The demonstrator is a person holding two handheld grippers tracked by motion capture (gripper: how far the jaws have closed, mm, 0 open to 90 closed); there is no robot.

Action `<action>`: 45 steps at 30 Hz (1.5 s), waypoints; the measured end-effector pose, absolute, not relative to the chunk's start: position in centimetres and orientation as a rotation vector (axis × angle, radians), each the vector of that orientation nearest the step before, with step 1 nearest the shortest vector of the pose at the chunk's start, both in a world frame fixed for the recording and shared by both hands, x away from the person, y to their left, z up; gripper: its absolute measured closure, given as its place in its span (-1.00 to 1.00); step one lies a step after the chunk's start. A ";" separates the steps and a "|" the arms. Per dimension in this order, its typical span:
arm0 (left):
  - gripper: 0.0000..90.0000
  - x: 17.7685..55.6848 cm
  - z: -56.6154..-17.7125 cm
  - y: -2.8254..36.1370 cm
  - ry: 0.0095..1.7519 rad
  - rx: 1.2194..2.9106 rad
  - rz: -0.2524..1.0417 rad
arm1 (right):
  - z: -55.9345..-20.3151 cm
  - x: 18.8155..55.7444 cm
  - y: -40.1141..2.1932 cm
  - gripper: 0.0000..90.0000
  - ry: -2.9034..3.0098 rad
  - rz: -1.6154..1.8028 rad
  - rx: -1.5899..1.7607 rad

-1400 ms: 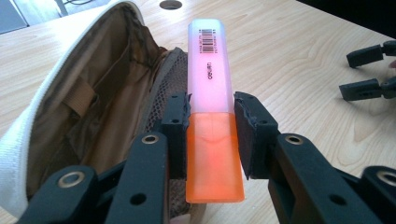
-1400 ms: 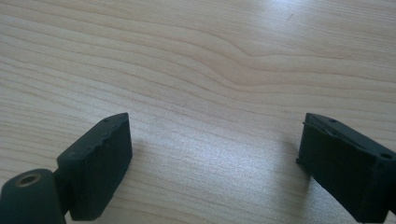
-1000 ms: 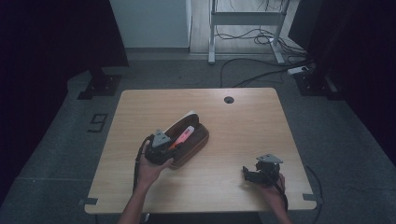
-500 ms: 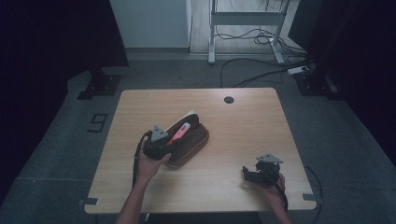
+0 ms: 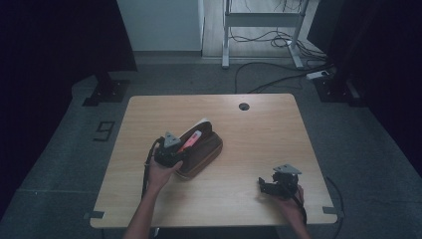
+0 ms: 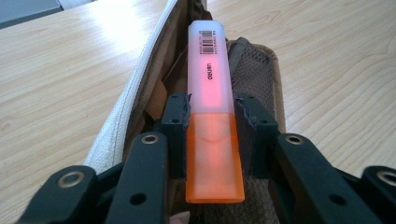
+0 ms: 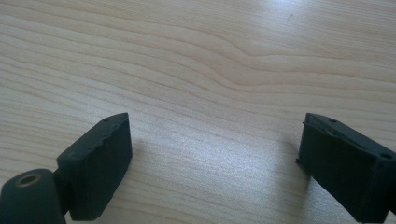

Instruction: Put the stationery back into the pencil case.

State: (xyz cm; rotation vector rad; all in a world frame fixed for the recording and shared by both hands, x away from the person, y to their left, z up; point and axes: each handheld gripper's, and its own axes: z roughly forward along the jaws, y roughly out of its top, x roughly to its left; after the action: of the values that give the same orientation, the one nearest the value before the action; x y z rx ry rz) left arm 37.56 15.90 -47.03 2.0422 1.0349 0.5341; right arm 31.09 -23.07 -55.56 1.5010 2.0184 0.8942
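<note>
A pink highlighter with an orange cap is clamped between the jaws of my left gripper, which is shut on it where cap meets barrel. Its far end points into the open brown pencil case with a pale lining, lying at the middle of the wooden table. From above, the left gripper sits at the case's near-left end with the highlighter slanting over the opening. My right gripper rests near the table's front right, jaws wide apart over bare wood.
A round cable hole lies near the table's far edge. Beyond the table are a desk frame with loose cables on the floor and dark stands at either side.
My left gripper has shifted a little toward the case and lower, carrying the highlighter further over the opening. The right gripper has stayed put.
</note>
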 end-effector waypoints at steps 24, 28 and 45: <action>0.18 37.7 -48.2 15.4 1.050 2.088 0.578 | -55.6 31.1 -23.1 -0.79 2.018 0.895 1.500; 0.13 37.1 -48.0 15.6 1.042 2.065 0.575 | -55.6 31.1 -23.1 -0.79 2.018 0.894 1.500; 0.07 34.1 -48.2 17.5 1.037 1.961 0.482 | -55.6 31.1 -23.1 -0.79 2.018 0.895 1.499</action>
State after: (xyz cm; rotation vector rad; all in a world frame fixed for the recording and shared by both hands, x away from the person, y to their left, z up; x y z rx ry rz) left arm 34.09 17.47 -48.22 1.9611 1.0369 0.4822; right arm 31.09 -23.08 -55.57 1.4995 2.0184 0.8945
